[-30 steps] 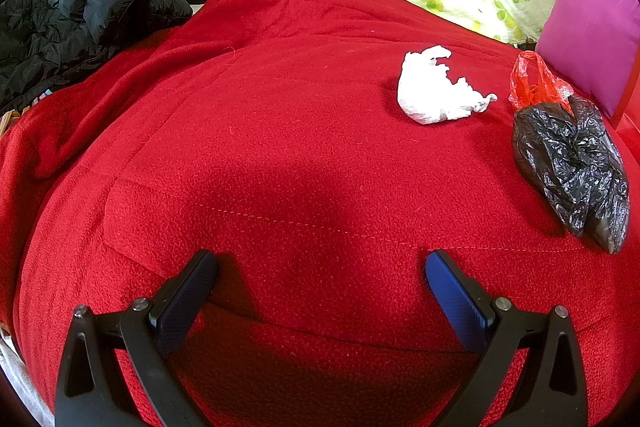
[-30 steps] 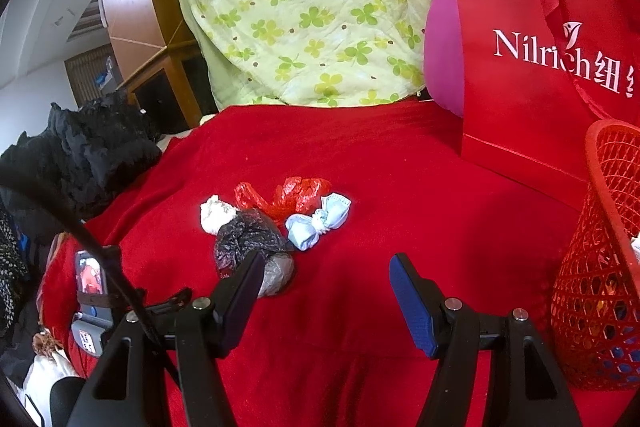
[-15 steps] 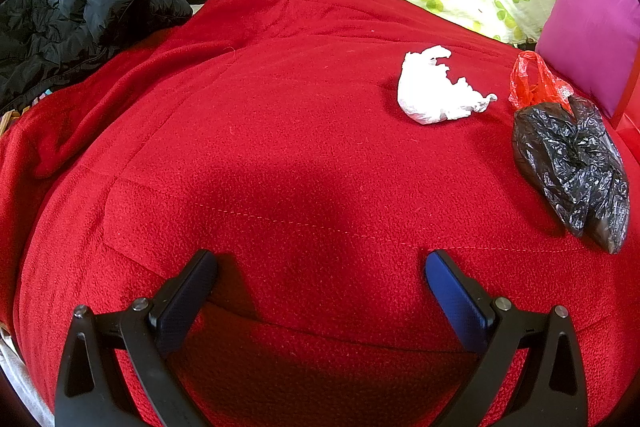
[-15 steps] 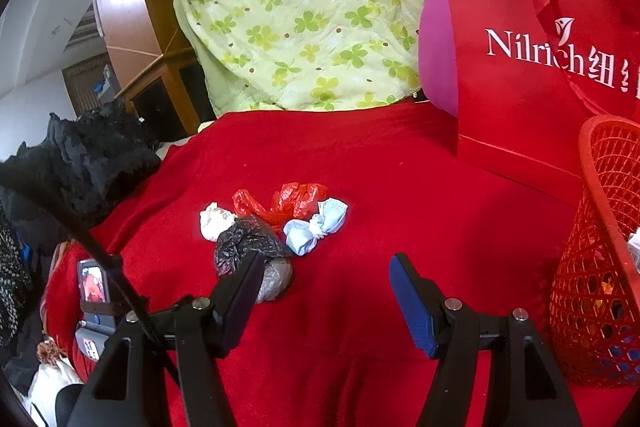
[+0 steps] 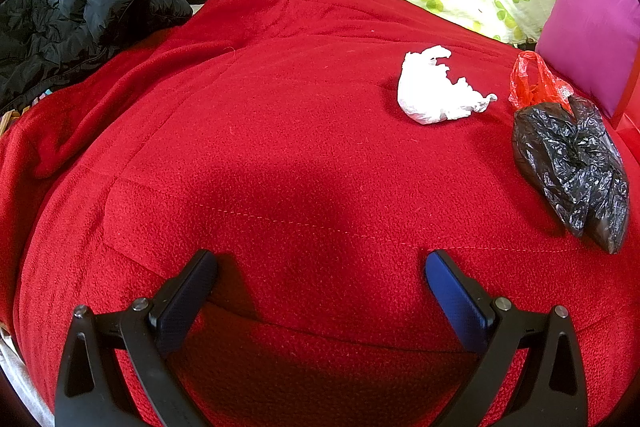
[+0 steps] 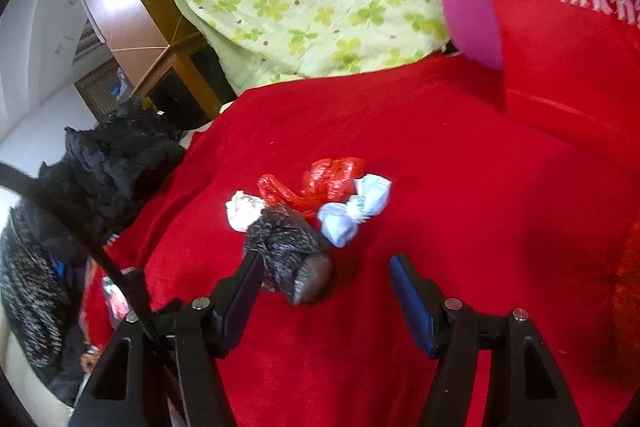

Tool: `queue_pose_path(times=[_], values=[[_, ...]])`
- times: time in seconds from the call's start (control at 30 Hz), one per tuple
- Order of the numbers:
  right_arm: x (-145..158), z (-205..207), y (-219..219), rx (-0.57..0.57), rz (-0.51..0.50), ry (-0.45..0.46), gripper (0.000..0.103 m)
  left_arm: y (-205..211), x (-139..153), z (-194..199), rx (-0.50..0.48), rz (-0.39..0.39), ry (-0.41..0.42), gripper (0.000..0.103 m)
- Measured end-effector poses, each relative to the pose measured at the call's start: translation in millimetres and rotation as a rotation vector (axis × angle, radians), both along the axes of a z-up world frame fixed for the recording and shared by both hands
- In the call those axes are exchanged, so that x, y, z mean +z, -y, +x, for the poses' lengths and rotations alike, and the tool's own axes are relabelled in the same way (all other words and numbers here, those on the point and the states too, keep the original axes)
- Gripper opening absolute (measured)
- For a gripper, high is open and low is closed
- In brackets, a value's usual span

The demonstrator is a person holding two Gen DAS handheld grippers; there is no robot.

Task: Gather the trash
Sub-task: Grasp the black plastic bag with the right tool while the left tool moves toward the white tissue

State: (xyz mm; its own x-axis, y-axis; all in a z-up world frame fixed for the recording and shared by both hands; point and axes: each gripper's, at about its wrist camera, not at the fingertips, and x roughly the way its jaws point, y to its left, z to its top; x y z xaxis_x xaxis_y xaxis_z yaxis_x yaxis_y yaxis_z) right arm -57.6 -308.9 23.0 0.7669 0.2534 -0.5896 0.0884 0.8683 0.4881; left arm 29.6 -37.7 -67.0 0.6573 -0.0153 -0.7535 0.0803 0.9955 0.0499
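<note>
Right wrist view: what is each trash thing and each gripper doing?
Crumpled black plastic bag: lying on the red blanket, not gripped.
Pale blue knotted bag: lying loose.
Red plastic bag: crumpled.
White wad: crumpled.
Right gripper: open.
Left gripper: open, empty.

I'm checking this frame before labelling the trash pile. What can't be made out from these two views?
- Light blue bag: seen only in the blurred right wrist view; outside the left wrist frame.
- Red bag: lower part hidden behind the black bag in the left wrist view.
- Red basket: cut off by the right edge and blurred; its contents cannot be seen.
</note>
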Motion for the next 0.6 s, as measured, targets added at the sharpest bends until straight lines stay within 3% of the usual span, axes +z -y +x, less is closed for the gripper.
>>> queue_pose_path(times=[0.13, 0.3, 0.5, 0.6], values=[[-9, 29, 9, 0.022, 0.079, -0.037, 0.069, 0, 0, 0, 0.000, 0.000, 0.000, 0.103], [-13, 59, 0, 0.127, 0.151, -0.044, 0.069, 0, 0, 0, 0.000, 0.001, 0.004, 0.103], [-10, 85, -35, 0.253, 0.096, -0.036, 0.069, 1, 2, 0, 0.027, 0.001, -0.019, 0.103], [-16, 94, -51, 0.279, 0.010, -0.061, 0.069, 3, 5, -4, 0.028, 0.018, -0.043, 0.103]])
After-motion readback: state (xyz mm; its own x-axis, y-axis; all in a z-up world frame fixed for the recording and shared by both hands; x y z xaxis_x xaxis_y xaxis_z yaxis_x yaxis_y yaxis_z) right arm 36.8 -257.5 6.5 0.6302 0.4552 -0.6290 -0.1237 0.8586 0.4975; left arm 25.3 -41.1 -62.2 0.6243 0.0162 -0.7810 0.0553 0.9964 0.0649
